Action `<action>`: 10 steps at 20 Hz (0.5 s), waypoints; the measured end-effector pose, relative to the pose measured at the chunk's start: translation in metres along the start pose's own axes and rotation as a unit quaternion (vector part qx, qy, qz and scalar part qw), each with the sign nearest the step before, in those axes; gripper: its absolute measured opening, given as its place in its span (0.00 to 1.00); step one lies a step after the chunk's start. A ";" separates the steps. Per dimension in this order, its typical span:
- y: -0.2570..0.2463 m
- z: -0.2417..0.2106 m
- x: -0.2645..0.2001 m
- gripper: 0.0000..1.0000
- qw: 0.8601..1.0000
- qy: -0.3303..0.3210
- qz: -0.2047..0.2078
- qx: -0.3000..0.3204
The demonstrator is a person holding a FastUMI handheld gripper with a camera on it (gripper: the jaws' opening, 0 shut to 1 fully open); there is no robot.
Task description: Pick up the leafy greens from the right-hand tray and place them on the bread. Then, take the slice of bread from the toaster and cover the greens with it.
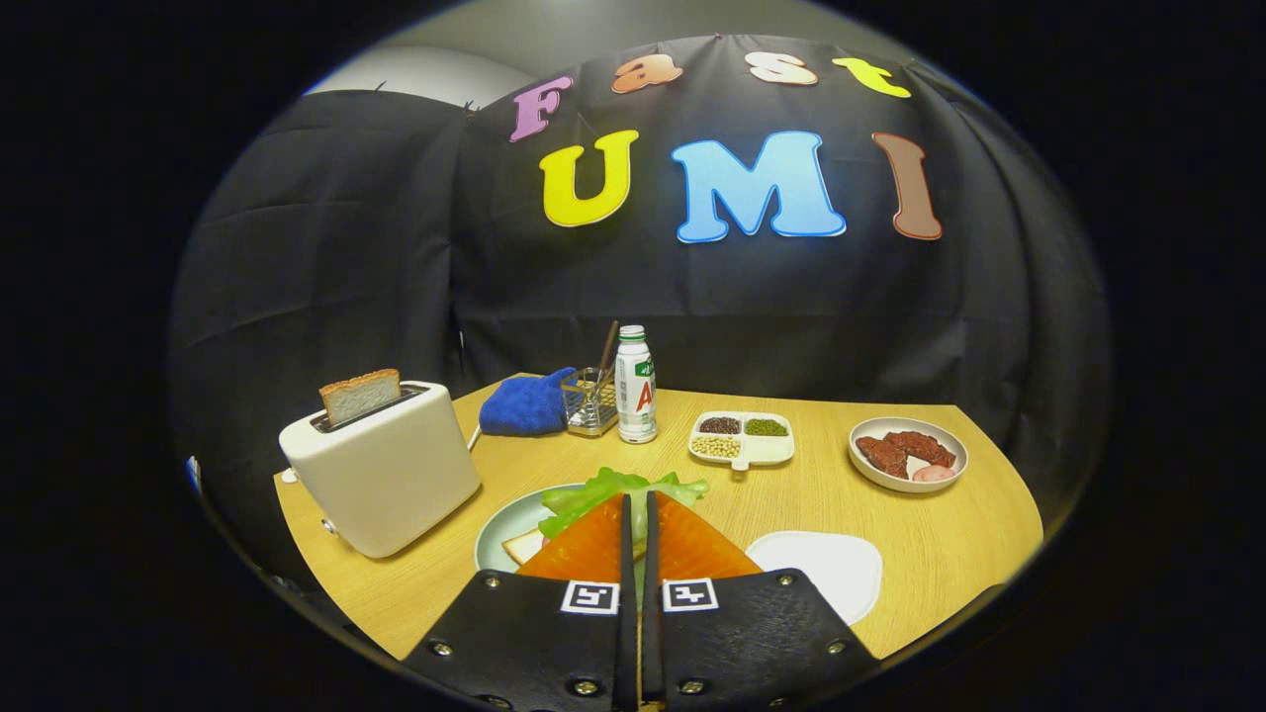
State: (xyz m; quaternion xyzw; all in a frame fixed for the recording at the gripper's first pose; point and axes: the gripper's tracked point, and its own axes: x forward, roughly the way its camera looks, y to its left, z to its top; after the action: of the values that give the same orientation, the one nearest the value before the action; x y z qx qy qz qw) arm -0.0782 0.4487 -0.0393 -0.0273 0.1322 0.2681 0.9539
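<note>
Jaws clenched on the greens (623, 489), directly over the bread (524, 545) on the plate (499, 534); toaster (386, 470) left of plate.

Tool (638, 506) fingers nearly closed on leafy greens (623, 489) over the plate (504, 534), toaster (381, 470) close alongside with bread slice (360, 395) standing up, bottle (635, 386), wire holder (590, 400) and blue mitt (526, 403) crowding beyond, open surface (949, 534) past the white tray (831, 569).

Gripper (638, 506) fingers, nearly closed, cover most of the leafy greens (618, 489), the bread (524, 545) and the plate (504, 529); whether they pinch the greens is indeterminable.
</note>
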 end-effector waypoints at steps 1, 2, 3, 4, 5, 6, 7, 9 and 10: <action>0.003 -0.001 0.004 0.02 1.000 0.000 0.003 0.001; 0.005 -0.002 0.008 0.02 1.000 0.001 0.003 0.001; 0.008 -0.006 0.011 0.02 1.000 0.003 0.005 0.002; 0.010 -0.009 0.016 0.02 1.000 0.006 0.007 0.005; 0.013 -0.013 0.019 0.02 1.000 0.010 0.009 0.007; 0.015 -0.016 0.023 0.02 1.000 0.014 0.009 0.009; 0.017 -0.019 0.026 0.02 1.000 0.017 0.010 0.010; 0.022 -0.025 0.032 0.02 0.999 0.022 0.015 0.017; 0.025 -0.028 0.035 0.02 0.999 0.023 0.017 0.020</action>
State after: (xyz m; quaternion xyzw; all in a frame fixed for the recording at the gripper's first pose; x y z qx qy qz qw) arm -0.0694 0.4839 -0.0750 -0.0121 0.1604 0.2805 0.9463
